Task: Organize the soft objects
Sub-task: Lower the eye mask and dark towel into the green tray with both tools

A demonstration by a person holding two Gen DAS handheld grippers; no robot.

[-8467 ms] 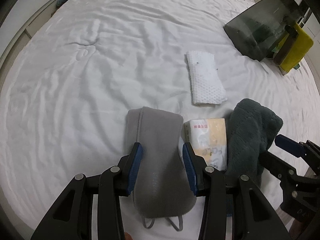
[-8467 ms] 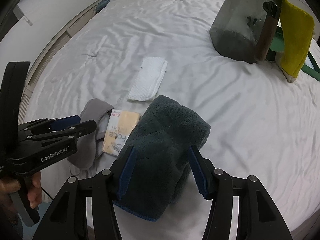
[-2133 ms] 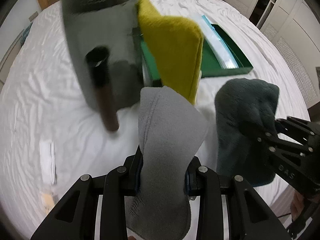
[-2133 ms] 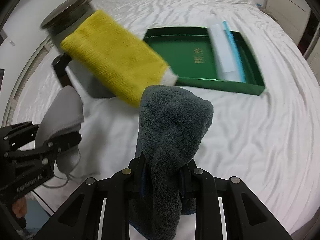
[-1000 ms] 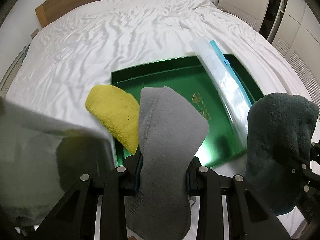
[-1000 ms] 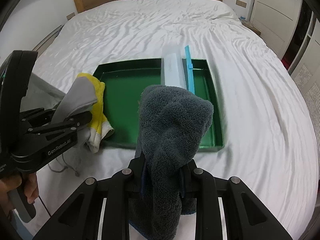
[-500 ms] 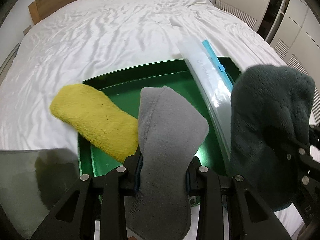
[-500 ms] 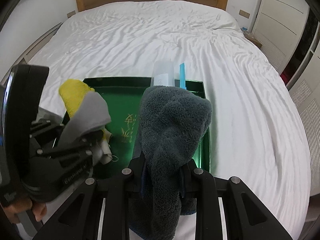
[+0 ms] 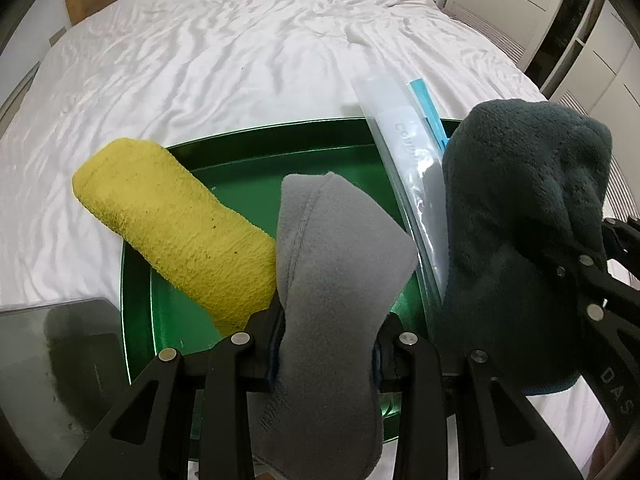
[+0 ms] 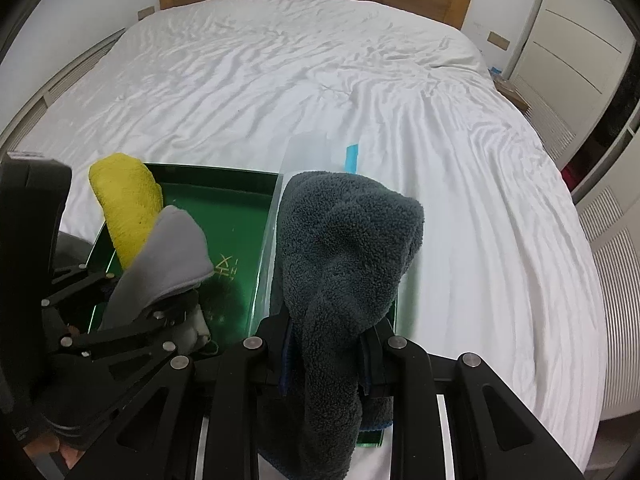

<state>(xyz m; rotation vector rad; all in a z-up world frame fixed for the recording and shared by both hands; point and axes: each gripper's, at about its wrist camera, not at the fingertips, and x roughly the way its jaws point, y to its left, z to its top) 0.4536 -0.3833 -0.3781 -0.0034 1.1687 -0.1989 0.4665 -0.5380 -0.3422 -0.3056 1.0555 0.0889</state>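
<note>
I am now hovering both loads over the green tray (image 9: 138, 320), having carried them across the bed: left gripper (image 9: 326, 344) fingers pinching the grey cloth (image 9: 332, 264), right gripper (image 10: 324, 344) fingers pinching the dark towel (image 10: 344, 240), ready for dropping.

White bed (image 10: 320, 80) — green tray (image 9: 248, 168) atop

White letters "DAS" are seen on the black arm of the right claw (image 9: 576, 264). Faint grey letters "COU" are printed on the clear plastic bag (image 9: 408, 148). A gold emblem, unreadable, is stamped on the green tray (image 10: 228, 216).
</note>
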